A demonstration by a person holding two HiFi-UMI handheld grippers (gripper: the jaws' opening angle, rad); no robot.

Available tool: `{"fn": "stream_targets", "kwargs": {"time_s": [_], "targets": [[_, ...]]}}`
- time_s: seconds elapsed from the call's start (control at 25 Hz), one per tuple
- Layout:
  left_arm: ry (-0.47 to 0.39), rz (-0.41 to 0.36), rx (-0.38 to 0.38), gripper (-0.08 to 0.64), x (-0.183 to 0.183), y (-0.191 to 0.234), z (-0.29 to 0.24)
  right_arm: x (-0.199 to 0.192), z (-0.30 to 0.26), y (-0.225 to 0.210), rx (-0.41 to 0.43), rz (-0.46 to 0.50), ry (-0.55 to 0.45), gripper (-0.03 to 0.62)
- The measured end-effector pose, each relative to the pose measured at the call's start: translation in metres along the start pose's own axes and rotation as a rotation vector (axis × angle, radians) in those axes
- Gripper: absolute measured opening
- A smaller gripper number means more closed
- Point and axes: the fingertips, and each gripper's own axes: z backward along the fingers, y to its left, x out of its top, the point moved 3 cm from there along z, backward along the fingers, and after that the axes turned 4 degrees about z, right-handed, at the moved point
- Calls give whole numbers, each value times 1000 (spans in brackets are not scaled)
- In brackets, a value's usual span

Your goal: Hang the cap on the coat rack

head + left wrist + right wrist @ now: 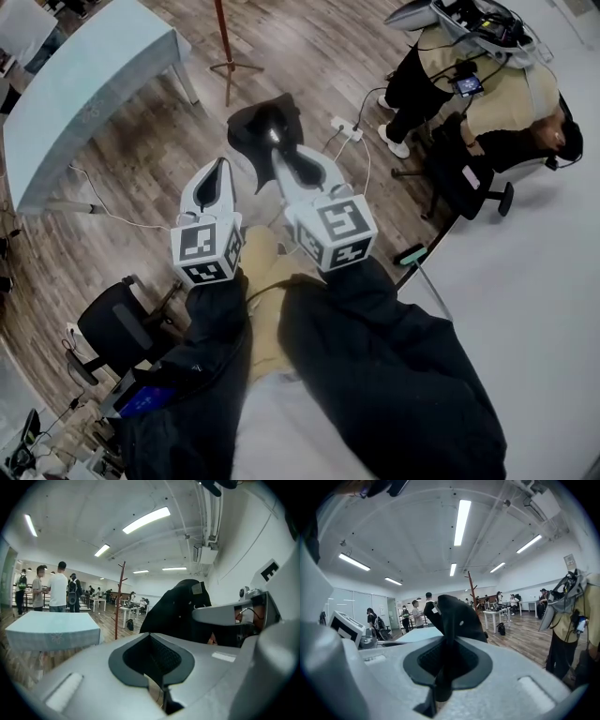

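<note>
You are holding the left gripper (pixel 218 173) with its fingers drawn nearly together and nothing between them. It is idling at about 9 o'clock of the load, so it has no part in the hang.

The reddish-brown wooden coat rack (pixel 223 42) is standing on the wood-plank floor (pixel 141 159) at roughly 11 o'clock from the cap and well apart from it. In the right gripper view its pole (pixel 471 585) is rising just past the cap's edge at about 1 o'clock.

The black fabric cap (pixel 258 127) is sitting pinched at one edge in your right gripper (pixel 286 159), whose fingers are closing narrowly on the cloth. From those fingers the cap is stretching away along the jaw line, its long axis running 6 to 12 in the right gripper view and towards 11 o'clock in the head view. It is pointing roughly towards the rack, but I cannot tell where the brim is facing.

Your right hand is the nearer one and the one carrying, so the move is probably turning on closing that gap along 11 o'clock.
</note>
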Motion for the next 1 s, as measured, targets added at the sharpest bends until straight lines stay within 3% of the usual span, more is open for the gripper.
{"fn": "stream_targets", "kwargs": {"time_s": [0.48,1.0], "targets": [[0,6,15,-2,2,9,-31,-6,-18,-28,-18,-15,-1,25],[-46,-17,58,-2,56,73,-123,22,-132,-69,11,-35,-8,25]]}}
